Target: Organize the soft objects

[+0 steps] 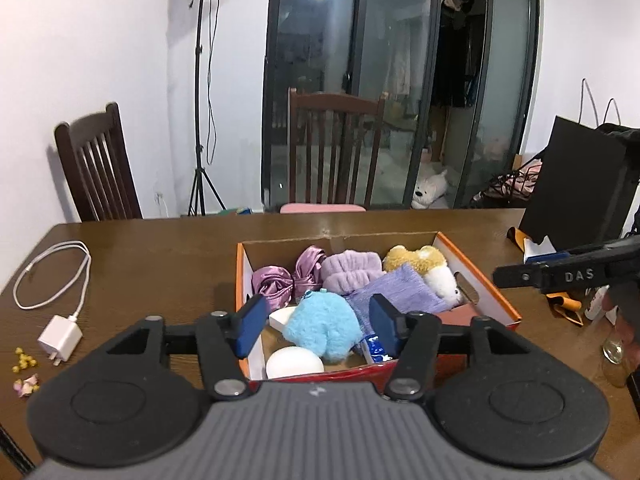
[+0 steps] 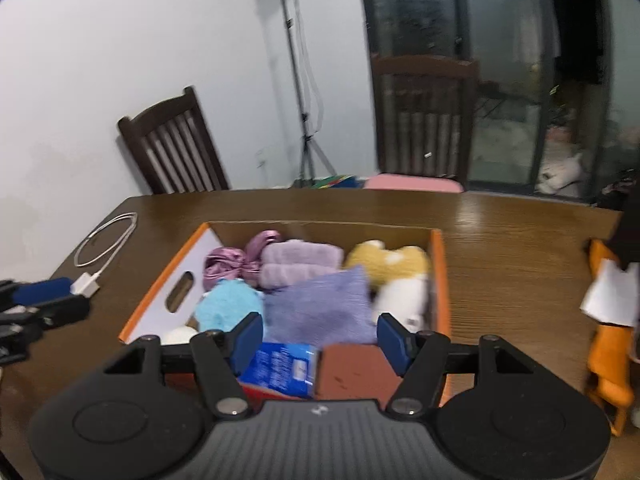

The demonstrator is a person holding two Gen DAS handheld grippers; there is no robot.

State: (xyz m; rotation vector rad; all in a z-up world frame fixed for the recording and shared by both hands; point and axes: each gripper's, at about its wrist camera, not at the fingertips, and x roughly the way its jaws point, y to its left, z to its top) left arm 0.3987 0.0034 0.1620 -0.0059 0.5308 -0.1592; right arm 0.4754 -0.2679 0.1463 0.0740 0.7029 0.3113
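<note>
An orange-rimmed cardboard box (image 1: 476, 276) sits on the wooden table and holds soft things: a blue fluffy plush (image 1: 322, 326), a purple satin scrunchie (image 1: 288, 280), a lilac fluffy headband (image 1: 350, 272), a folded lavender cloth (image 1: 396, 294), a yellow-and-white plush dog (image 1: 428, 270), a white round pad (image 1: 294, 362) and a blue packet (image 1: 376, 346). My left gripper (image 1: 318, 326) is open above the box's near end, over the blue plush. My right gripper (image 2: 320, 338) is open and empty over the box (image 2: 160, 300), above the lavender cloth (image 2: 320, 308) and blue packet (image 2: 282, 368).
A white charger with its cable (image 1: 60, 338) and small dried flowers (image 1: 24, 368) lie at the table's left. A black bag (image 1: 576, 184), orange items (image 1: 564, 304) and a glass (image 1: 614, 350) stand at the right. Two dark chairs (image 1: 336, 148) stand behind the table.
</note>
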